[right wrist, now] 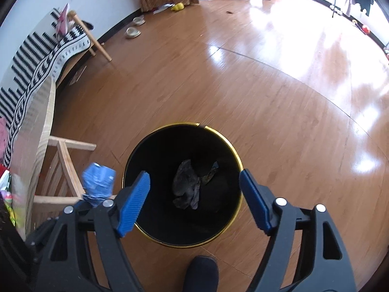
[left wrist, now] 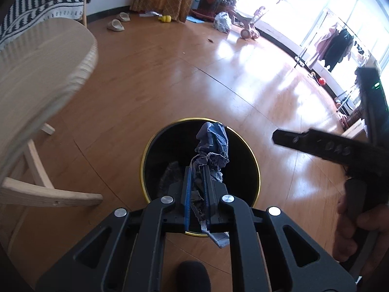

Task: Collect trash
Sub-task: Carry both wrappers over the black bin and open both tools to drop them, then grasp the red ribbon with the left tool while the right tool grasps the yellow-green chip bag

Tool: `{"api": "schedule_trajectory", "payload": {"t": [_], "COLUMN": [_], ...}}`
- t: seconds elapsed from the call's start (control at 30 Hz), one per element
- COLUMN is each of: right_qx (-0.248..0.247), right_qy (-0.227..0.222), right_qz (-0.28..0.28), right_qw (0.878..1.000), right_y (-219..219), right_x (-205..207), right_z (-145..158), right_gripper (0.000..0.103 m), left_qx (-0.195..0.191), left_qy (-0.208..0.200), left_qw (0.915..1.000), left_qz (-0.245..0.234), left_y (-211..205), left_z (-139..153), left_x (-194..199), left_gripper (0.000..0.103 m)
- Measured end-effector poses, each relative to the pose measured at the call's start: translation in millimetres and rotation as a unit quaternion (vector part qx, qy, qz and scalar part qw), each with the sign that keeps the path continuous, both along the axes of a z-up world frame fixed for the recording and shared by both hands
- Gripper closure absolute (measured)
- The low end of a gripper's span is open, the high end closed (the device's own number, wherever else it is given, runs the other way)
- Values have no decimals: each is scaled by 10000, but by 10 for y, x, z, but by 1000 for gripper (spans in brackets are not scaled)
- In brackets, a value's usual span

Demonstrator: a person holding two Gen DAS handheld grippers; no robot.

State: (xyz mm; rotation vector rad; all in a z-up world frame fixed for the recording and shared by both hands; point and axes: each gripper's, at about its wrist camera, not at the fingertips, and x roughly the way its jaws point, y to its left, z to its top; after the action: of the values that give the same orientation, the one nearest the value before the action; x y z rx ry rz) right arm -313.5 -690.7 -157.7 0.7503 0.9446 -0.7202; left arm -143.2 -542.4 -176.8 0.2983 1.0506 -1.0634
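A black bin [left wrist: 240,165] with a gold rim stands on the wooden floor. My left gripper [left wrist: 197,170] hangs over its mouth, shut on a crumpled blue wrapper [left wrist: 214,141] that sticks out past the fingertips. In the right wrist view the same wrapper [right wrist: 98,182] shows at the left, beside the bin [right wrist: 218,228]. My right gripper [right wrist: 194,173] stands open above the bin's mouth, with nothing between its blue pads [right wrist: 133,202]. Dark crumpled scraps [right wrist: 186,185] lie on the bin's bottom. One right finger [left wrist: 316,143] shows in the left wrist view, held by a hand [left wrist: 352,219].
A light wooden chair [left wrist: 36,73] stands just left of the bin. A striped blanket [right wrist: 36,60] covers a bench by the wall. Slippers [left wrist: 115,25], a plastic bag [left wrist: 222,22], a toy stroller [left wrist: 250,24] and a clothes rack [left wrist: 335,43] stand far off. A dark shoe tip [right wrist: 204,270] is near the bin.
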Motion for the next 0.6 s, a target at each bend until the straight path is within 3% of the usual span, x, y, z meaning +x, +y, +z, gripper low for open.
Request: {"api": "schedule_trajectory", "payload": {"t": [0.23, 0.27, 0.37, 0.53, 0.6], "right_qx": [-214, -243, -278, -358, -408], "right_qy": [-158, -198, -313, -411, -463], "right_qz": [-211, -247, -329, -244, -93], "right_qw": [9994, 9992, 9986, 9982, 9980], "right_y": [-3, 1, 10, 151, 264], "right_x": [-145, -164, -205, -77, 57], "right_z": [236, 277, 366, 508, 589], "right_gripper": [25, 24, 23, 23, 23], "left_qx": [33, 59, -73, -218, -313], "left_qy": [242, 220, 146, -56, -121], "left_qw": [9995, 9995, 9998, 9997, 9994], "left_qz": [-200, -196, -152, -114, 36], "left_y": [-187, -198, -152, 44, 194], "left_z": [-136, -138, -77, 152, 304], "left_x": [19, 20, 8, 26, 96], "left_gripper": [93, 87, 37, 31, 21]}}
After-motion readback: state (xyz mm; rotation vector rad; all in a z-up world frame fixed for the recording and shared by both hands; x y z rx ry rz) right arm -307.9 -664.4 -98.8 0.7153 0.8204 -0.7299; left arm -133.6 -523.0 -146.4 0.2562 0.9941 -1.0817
